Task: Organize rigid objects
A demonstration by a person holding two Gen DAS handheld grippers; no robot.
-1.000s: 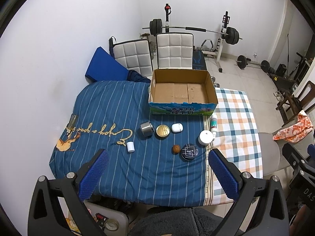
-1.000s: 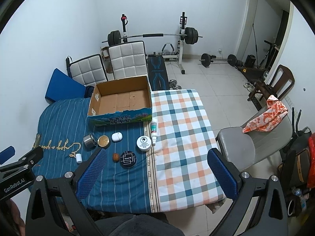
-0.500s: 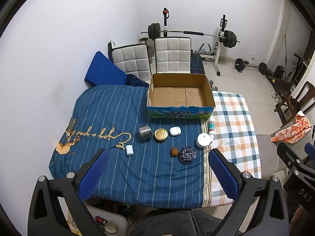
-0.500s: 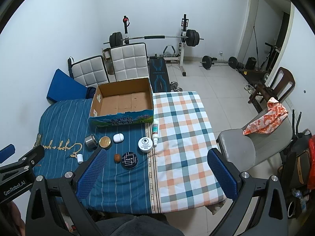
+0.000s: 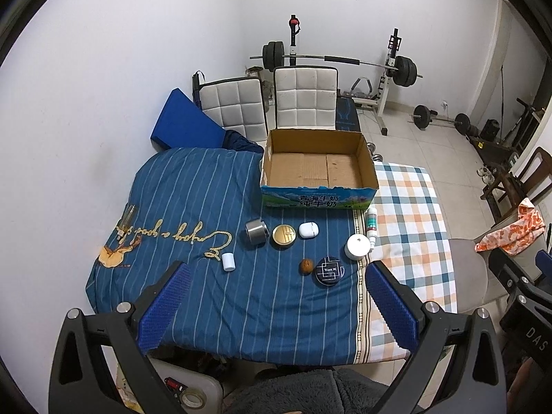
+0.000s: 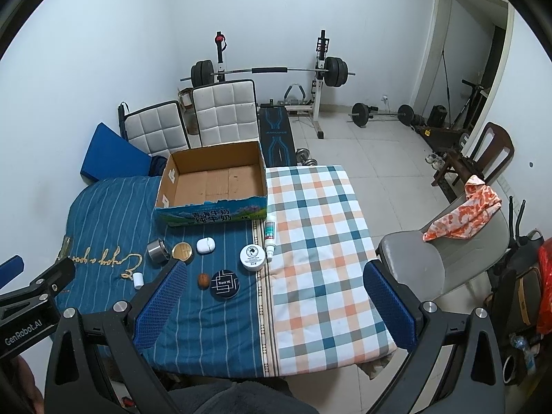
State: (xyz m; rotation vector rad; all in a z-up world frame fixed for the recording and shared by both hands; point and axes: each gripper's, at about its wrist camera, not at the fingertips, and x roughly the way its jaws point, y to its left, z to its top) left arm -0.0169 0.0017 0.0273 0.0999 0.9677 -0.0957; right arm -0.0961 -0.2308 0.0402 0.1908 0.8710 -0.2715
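Note:
An empty cardboard box (image 5: 317,169) (image 6: 214,186) stands at the back of the cloth-covered table. In front of it lie a steel cup (image 5: 257,232), a gold tin (image 5: 284,236), a white case (image 5: 308,230), a white jar (image 5: 357,246), a white bottle (image 5: 371,222), a black round tin (image 5: 329,270), a brown nut (image 5: 306,265) and a small white cylinder (image 5: 228,261). My left gripper (image 5: 276,310) and right gripper (image 6: 276,310) are both open, empty, and held high above the near table edge.
Two white padded chairs (image 5: 269,103) and a blue cushion (image 5: 186,124) stand behind the table. A weight bench with a barbell (image 6: 269,72) is at the back wall. A grey chair with an orange cloth (image 6: 462,214) stands to the right of the table.
Both grippers have drawn back and up a little, so the table looks slightly smaller and lower. Nothing on the table has moved.

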